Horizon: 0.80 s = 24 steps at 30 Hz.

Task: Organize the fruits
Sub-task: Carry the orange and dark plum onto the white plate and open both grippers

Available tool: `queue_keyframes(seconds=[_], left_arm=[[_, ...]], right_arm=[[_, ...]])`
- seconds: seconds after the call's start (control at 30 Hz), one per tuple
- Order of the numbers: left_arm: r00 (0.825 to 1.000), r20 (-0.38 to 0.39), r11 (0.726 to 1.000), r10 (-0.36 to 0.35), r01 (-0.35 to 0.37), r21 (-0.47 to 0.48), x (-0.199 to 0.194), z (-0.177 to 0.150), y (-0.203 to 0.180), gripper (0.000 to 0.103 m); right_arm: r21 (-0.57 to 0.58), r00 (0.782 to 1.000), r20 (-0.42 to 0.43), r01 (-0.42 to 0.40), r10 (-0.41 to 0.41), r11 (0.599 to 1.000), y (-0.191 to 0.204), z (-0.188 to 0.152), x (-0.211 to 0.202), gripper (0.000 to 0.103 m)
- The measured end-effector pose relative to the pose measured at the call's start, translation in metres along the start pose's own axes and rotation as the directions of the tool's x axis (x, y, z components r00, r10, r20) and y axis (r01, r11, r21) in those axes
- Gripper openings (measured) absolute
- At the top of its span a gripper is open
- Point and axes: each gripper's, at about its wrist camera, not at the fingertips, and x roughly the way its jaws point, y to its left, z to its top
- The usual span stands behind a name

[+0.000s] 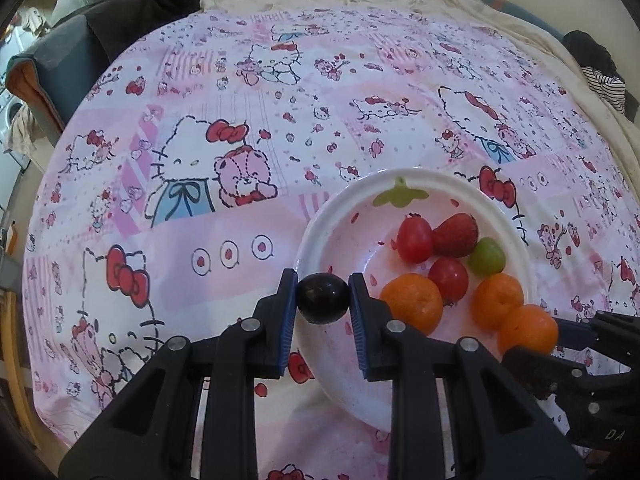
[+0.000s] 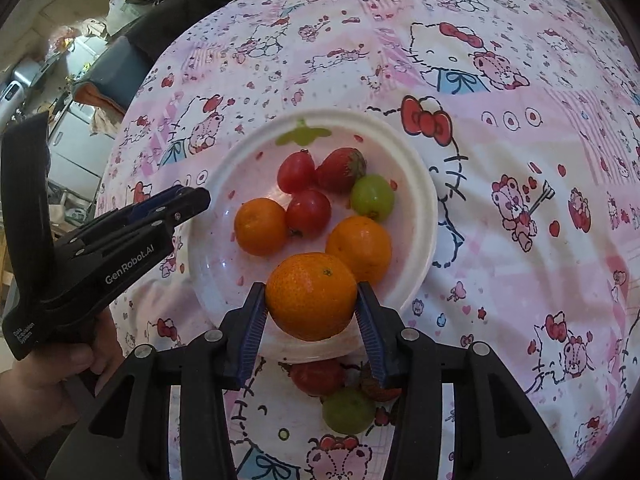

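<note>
We see the left claw (image 1: 323, 298) clamped on a small, glossy, near-black round fruit (image 1: 322, 298), its ribbed blue pads pressing either side, held over the near-left rim of the shallow round white plastic plate (image 1: 316, 224), which has a smooth raised rim and a green leaf-shaped tab at its far edge. The right claw (image 2: 311, 304) grips a dimpled, matte orange mandarin (image 2: 311, 295) between its own ribbed blue pads, above the plate's near rim. In the plate's well lie two more round orange mandarins (image 2: 260, 226), one left and one right, touching a smooth red cherry tomato (image 2: 308, 212) between them; behind it sit another glossy red tomato (image 2: 295, 171), a seeded red strawberry with a green cap (image 2: 341, 170) and a smooth green grape (image 2: 372, 197), all bunched together. The plate rests on a soft, lightly wrinkled pink-and-white cartoon-cat printed cloth (image 2: 500, 240) covering the bed. In the right wrist view, just off the plate's near rim on the cloth, lie a second red tomato-like fruit (image 2: 318, 376), another green grape (image 2: 349, 410) and a partly hidden strawberry (image 2: 380, 390). Dark folded fabric (image 1: 132, 4) lies at the bed's far-left corner.
</note>
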Motion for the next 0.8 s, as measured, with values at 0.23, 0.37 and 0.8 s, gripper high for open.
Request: queue_keyframes(seconds=[0.23,0.37,0.8], left_arm=[[1.000,-0.015,1.000,-0.004,0.004,-0.009,0.003,-0.003,-0.001,0.023],[1.000,-0.015,1.000,-0.017,0.017,-0.017,0.000,-0.002,0.000,0.027],[0.999,0.000,0.998,-0.050,0.050,-0.050,-0.020,-0.003,0.001,0.069]], right_arm=[[0.026,1.000,-0.006,0.000,0.000,1.000,-0.003,0.000,0.001,0.048],[0.043,1.000,0.006,-0.021,0.020,0.999,-0.003,0.001,-0.003,0.063],[0.097,0.985,0.157,-0.085,0.069,0.992,-0.011,0.006,-0.048,0.084]])
